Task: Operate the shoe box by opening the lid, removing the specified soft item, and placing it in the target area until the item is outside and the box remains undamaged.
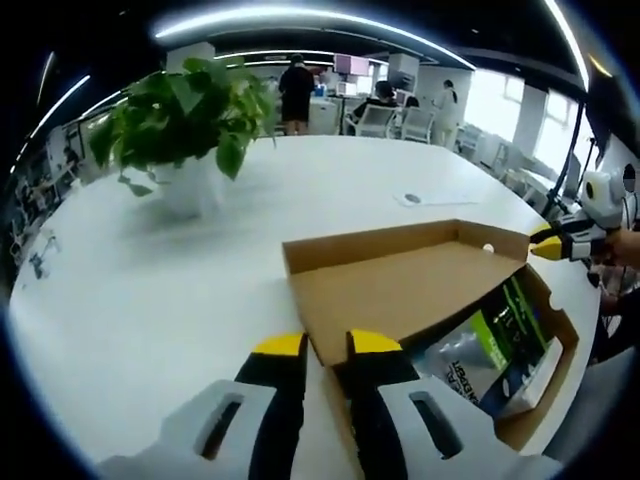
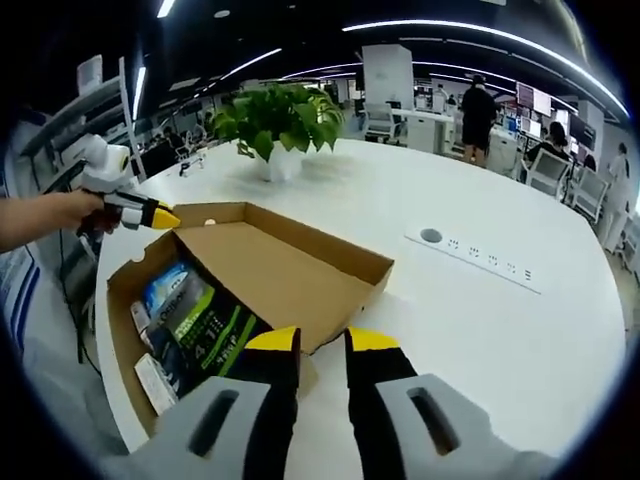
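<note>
Lid [image 1: 400, 285] of the shoe box [image 2: 130, 300] already stands open, swung over onto the white table [image 1: 150, 290], so we judge the first step done. Inside the box we see the soft item [image 2: 205, 330], a dark packet with green lettering, not yet lifted out; removing it and setting it down remain. Our left gripper [image 1: 327, 345] has its yellow-tipped jaws a little apart, at the lid's near corner, holding nothing that we can see. Our right gripper [image 2: 322, 340] likewise has its jaws parted and empty, close to the lid's edge beside the packet. A potted plant [image 1: 185, 120] stands well beyond.
</note>
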A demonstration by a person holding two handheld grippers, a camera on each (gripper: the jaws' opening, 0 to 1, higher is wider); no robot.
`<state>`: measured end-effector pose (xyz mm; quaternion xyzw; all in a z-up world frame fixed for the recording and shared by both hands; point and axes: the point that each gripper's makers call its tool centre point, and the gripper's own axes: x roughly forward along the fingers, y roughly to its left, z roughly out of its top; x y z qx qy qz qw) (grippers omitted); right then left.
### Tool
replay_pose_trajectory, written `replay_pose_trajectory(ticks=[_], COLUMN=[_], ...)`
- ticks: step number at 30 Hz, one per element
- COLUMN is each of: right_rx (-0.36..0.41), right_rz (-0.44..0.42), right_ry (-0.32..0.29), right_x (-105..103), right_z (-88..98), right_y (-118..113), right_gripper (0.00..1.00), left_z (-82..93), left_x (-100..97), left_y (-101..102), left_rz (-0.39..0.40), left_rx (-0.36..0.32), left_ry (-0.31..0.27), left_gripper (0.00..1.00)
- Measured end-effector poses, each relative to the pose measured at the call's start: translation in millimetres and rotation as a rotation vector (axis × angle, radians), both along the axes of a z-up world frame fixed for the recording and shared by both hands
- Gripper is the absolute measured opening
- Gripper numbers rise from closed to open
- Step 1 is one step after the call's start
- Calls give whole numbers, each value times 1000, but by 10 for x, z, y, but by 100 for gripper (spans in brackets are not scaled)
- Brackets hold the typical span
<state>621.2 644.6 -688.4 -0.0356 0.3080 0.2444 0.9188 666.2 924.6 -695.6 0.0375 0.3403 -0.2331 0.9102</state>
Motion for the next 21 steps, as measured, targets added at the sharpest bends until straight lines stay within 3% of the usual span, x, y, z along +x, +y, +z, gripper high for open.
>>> replay_pose_trajectory(ticks=[8, 21], right_rx=[-8, -21], right_rz=[10, 42], right_ry=[-20, -14], right_x=[-94, -302], right_z=[98, 112], right_y=[3, 90], right_gripper=[15, 17], left_z=[79, 129], left_x=[-172, -438], left_y=[-41, -135], left_rz=[-22, -63], left_rx=[7, 16], left_ry=[-7, -9], left_gripper=[21, 21])
